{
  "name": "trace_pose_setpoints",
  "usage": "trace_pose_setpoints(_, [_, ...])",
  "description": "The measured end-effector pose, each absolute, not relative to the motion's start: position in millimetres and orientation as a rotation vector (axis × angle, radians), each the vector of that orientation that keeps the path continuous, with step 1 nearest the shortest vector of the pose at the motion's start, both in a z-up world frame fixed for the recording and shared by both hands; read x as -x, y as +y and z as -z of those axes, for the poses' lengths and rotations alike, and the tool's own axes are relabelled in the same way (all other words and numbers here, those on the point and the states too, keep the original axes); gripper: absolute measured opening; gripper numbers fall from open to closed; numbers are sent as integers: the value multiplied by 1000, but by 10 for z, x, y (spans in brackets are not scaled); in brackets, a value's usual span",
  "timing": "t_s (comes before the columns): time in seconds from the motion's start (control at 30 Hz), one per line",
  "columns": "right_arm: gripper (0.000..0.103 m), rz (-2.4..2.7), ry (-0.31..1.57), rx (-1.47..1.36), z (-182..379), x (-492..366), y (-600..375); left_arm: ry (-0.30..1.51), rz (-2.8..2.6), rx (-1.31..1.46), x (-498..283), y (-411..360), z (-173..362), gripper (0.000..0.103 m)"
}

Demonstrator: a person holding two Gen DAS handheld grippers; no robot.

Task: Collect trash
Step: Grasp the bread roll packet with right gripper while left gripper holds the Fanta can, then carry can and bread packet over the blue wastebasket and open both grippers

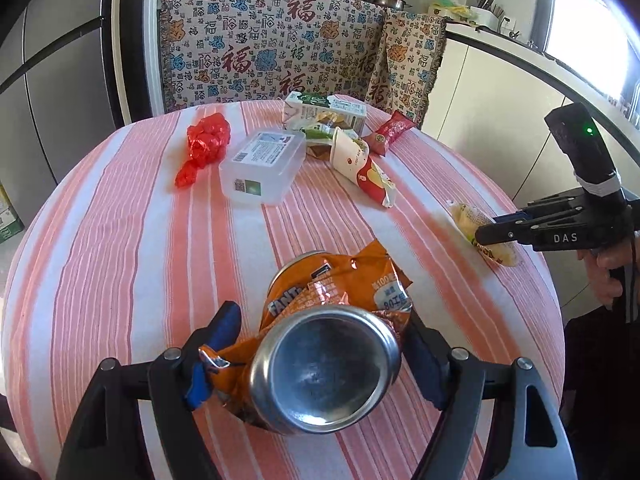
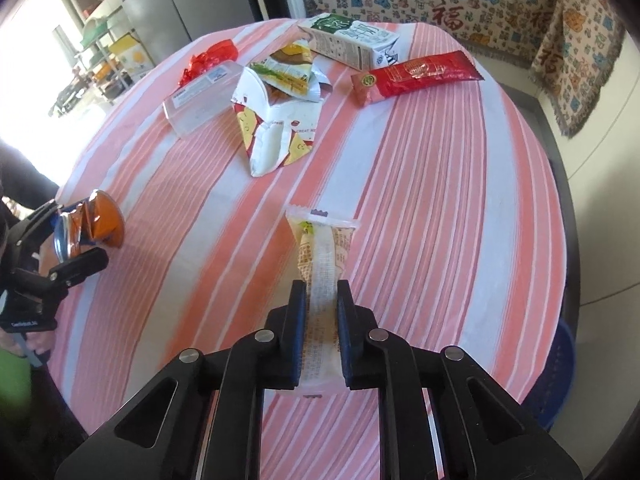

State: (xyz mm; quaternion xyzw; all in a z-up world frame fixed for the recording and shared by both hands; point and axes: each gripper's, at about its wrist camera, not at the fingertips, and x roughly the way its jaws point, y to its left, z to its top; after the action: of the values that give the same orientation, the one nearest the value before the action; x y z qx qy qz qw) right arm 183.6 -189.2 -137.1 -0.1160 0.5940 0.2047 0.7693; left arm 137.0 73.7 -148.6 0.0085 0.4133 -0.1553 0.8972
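The left tool [image 1: 320,344] grips a crushed orange can [image 1: 324,380] together with an orange wrapper [image 1: 360,280]; its blue pads press on both sides, and the can's silver base faces the left wrist camera. In the right wrist view the same left tool [image 2: 76,240] holds the can [image 2: 90,222] at the near left edge of the counter [image 2: 440,200].

The right tool [image 2: 322,320] is closed narrowly on a pale snack packet [image 2: 324,248], which lies flat on the striped cloth with its far end free. From the left wrist view, the right tool [image 1: 486,232] meets that packet [image 1: 468,216] near the counter's right edge.

Beyond the packet, further trash lies on the counter: a torn paper wrapper [image 2: 272,128], a clear plastic box [image 2: 200,96] just left of it, crumpled red foil [image 2: 212,56] behind the box, a carton [image 2: 352,40] at the far edge, and a red sachet [image 2: 416,76] to the carton's right. The paper wrapper touches the box; the sachet lies apart.
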Motion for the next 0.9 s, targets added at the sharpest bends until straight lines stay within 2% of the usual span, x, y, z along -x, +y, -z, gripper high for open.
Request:
trace_pose_setpoints(0.27, [13,-467,1231,184,1143,-1687,-1981,840,300,0,-1388,519,1321,79])
trace_pose_setpoints(0.9, [13,-402,1145,48,751,-1536,-2810,812,388,-105,-1443,-902,1106,79])
